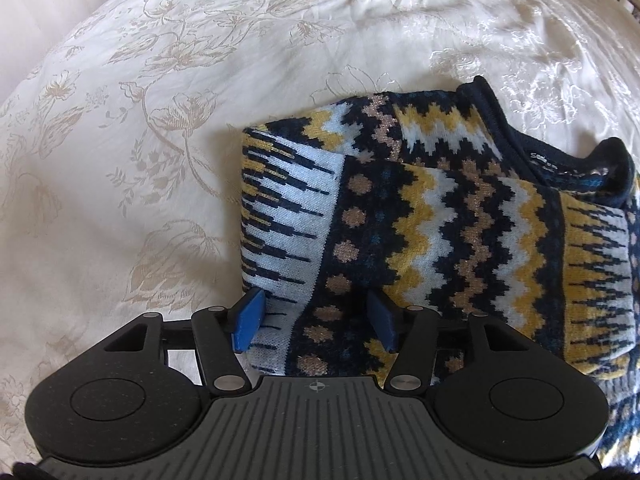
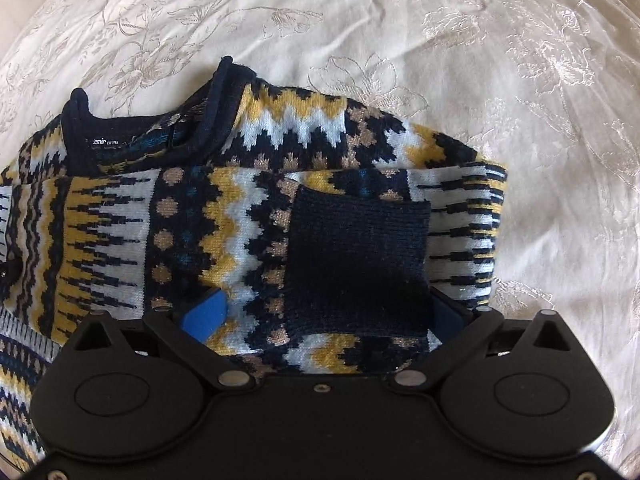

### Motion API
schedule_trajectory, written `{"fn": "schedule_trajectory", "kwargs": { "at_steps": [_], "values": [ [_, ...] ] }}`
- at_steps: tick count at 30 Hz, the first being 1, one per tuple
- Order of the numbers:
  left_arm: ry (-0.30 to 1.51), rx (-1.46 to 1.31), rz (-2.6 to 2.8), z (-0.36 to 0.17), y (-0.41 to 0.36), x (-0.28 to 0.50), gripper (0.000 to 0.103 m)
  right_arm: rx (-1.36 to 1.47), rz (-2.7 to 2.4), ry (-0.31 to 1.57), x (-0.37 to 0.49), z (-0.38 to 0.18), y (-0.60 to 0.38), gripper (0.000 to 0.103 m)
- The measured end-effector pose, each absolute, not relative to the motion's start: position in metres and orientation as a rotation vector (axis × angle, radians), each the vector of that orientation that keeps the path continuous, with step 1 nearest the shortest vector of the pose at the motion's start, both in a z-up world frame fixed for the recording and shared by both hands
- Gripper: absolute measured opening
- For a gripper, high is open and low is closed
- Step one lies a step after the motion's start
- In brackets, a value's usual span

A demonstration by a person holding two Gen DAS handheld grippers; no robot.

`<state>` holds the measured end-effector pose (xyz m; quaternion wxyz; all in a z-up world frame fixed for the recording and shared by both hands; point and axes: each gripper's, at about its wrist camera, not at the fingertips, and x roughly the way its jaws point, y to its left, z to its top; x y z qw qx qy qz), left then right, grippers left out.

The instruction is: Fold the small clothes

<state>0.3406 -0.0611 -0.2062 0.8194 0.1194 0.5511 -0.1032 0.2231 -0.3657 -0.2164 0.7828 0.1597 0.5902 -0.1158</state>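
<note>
Left wrist view: left gripper (image 1: 316, 322) pointing steeply down over folded navy, yellow and white zigzag-patterned knit sweater (image 1: 440, 220), blue fingers (image 1: 250, 320) set partway apart astride its near left edge, pads clear of the knit. Sweater lying on cream floral-embroidered bedspread (image 1: 140, 120). Right wrist view: right gripper (image 2: 324, 312) likewise tilted down, fingers spread wide around a plain navy cuff (image 2: 356, 260) folded on top, unseen from left. Collar label readable only here.

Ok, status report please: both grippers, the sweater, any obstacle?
Left gripper open over sweater. Right gripper open, straddling navy cuff. Sleeves folded in, on bedspread. Nothing in the way.
</note>
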Motion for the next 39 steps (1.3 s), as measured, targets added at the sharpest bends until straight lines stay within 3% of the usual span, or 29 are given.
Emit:
{"fn": "schedule_trajectory", "kwargs": {
  "at_steps": [4, 7, 8, 18, 28, 31, 39],
  "values": [
    [1.172, 0.273, -0.196, -0.208, -0.069, 0.342, 0.061, 0.359, -0.238, 1.27, 0.224, -0.219, -0.369, 0.103],
    [1.182, 0.299, -0.085, -0.213, -0.071, 0.346, 0.1, 0.367, -0.233, 1.272, 0.221, -0.22, -0.366, 0.103],
    [1.194, 0.273, -0.061, -0.216, -0.068, 0.349, 0.103, 0.37, -0.23, 1.275, 0.221, -0.22, -0.369, 0.103],
    [1.221, 0.096, -0.087, -0.223, -0.049, 0.357, 0.103, 0.443, -0.229, 1.249, 0.226, -0.22, -0.381, 0.103],
    [1.211, 0.073, -0.104, -0.227, -0.033, 0.356, 0.103, 0.511, -0.268, 1.101, 0.196, -0.199, -0.407, 0.044],
    [1.211, 0.069, -0.105, -0.226, -0.033, 0.356, 0.103, 0.505, -0.241, 1.065, 0.192, -0.192, -0.407, 0.018],
    [1.172, 0.048, -0.106, -0.221, -0.028, 0.348, 0.102, 0.452, -0.261, 1.041, 0.177, -0.165, -0.405, 0.016]
  ]
}}
